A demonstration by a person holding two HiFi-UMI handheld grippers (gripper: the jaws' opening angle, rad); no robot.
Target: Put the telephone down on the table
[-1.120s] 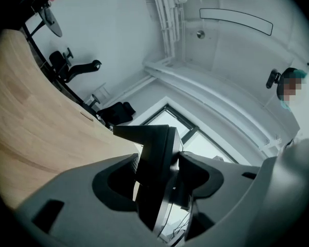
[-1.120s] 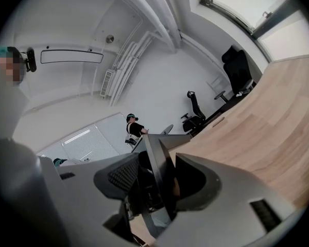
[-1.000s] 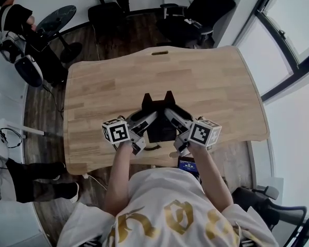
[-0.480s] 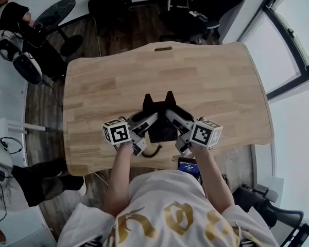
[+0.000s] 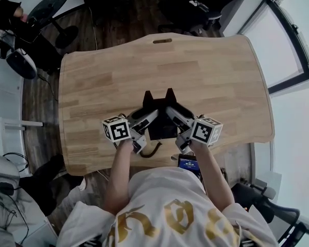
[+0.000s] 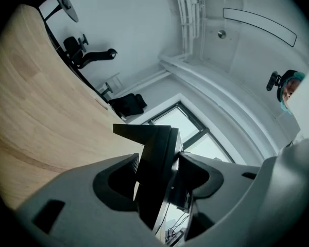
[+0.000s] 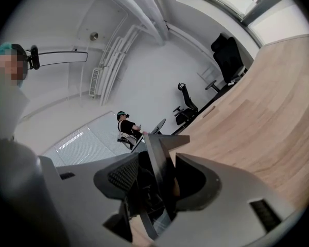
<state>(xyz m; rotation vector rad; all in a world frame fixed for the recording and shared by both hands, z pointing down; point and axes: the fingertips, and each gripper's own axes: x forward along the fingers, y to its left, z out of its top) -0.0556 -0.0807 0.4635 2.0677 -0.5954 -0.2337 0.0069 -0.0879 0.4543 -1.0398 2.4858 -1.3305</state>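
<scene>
Two grippers — the left gripper (image 5: 149, 115) and the right gripper (image 5: 173, 115) — each clamp a side edge of the black telephone (image 5: 161, 125), held over the near part of the tabletop (image 5: 216, 76), so the set-down and release seem not yet done.

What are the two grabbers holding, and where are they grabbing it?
The black telephone. The left gripper pinches its left edge and the right gripper pinches its right edge.
</scene>
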